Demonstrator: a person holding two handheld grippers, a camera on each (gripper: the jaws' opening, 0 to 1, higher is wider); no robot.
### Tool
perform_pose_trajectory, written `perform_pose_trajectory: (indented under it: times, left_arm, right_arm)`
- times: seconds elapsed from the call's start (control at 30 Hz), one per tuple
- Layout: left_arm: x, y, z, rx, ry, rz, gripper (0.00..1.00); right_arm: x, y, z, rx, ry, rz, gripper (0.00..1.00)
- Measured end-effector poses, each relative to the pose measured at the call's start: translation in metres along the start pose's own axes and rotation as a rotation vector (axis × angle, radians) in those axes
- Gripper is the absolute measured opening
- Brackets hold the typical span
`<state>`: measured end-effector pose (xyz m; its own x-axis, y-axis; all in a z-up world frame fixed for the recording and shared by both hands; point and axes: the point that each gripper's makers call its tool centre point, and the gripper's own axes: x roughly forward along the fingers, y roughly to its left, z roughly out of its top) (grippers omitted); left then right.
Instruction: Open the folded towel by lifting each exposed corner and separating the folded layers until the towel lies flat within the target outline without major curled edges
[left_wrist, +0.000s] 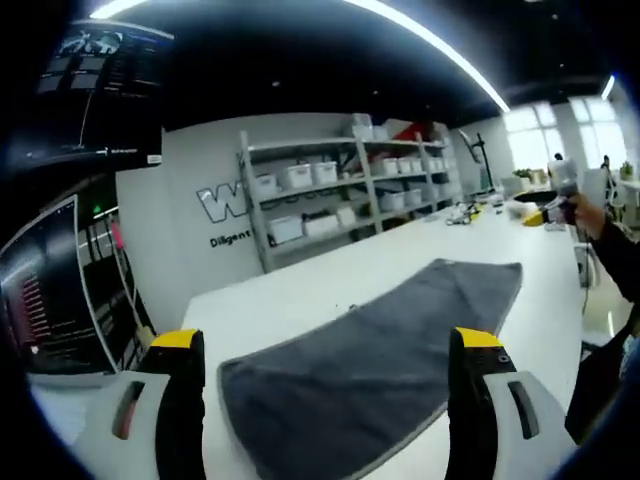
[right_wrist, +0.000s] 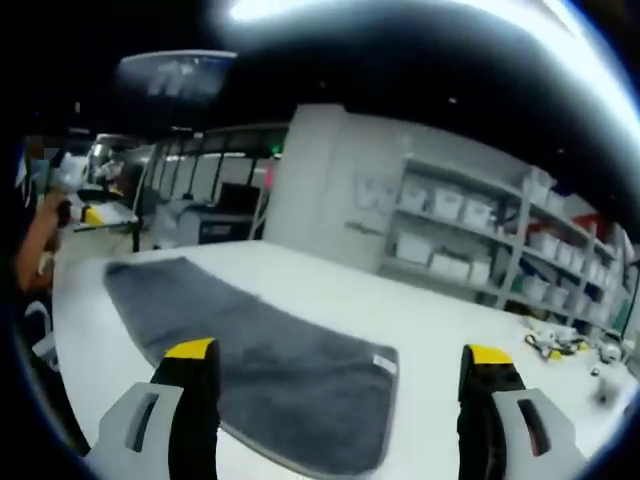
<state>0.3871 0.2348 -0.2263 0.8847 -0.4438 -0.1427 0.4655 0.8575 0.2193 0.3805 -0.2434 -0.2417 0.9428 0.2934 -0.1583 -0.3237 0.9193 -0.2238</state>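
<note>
The grey towel (left_wrist: 365, 365) lies on the white surface (left_wrist: 290, 295) between both open tools' (left_wrist: 325, 345) (right_wrist: 340, 355) jaws, not gripped.

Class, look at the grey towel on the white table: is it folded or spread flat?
Still folded, it seems: the grey towel lies as a long narrow strip on the white table, doubled edge along one side. Layer count: cannot tell.

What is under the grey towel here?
The towel lies on a white table. No outline shows around it; whatever lies beneath the cloth, or between its layers, is covered.
</note>
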Motion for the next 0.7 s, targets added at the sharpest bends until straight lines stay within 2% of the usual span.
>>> perform_pose_trajectory:
  times: [0.23,0.43,0.5,0.57,0.7]
  left_arm:
    - [-0.022,-0.019,-0.004,0.008,-0.016,0.001,1.00]
    - [-0.037,-0.036,-0.006,0.011,-0.036,-0.011,1.00]
    - [-0.041,-0.041,-0.007,-0.002,-0.056,-0.013,1.00]
    - [-0.042,-0.044,-0.011,-0.022,-0.058,-0.026,0.99]
    - [-0.046,-0.049,-0.016,-0.045,-0.072,-0.041,1.00]
  right_arm:
    - [-0.023,0.014,-0.005,0.004,-0.019,0.016,1.00]
    - [-0.035,0.014,-0.023,0.029,-0.014,0.008,1.00]
    - [-0.039,0.021,-0.033,0.065,-0.012,0.049,1.00]
    - [-0.046,0.024,-0.035,0.103,-0.040,0.071,1.00]
    - [-0.054,0.030,-0.043,0.097,-0.026,0.085,1.00]
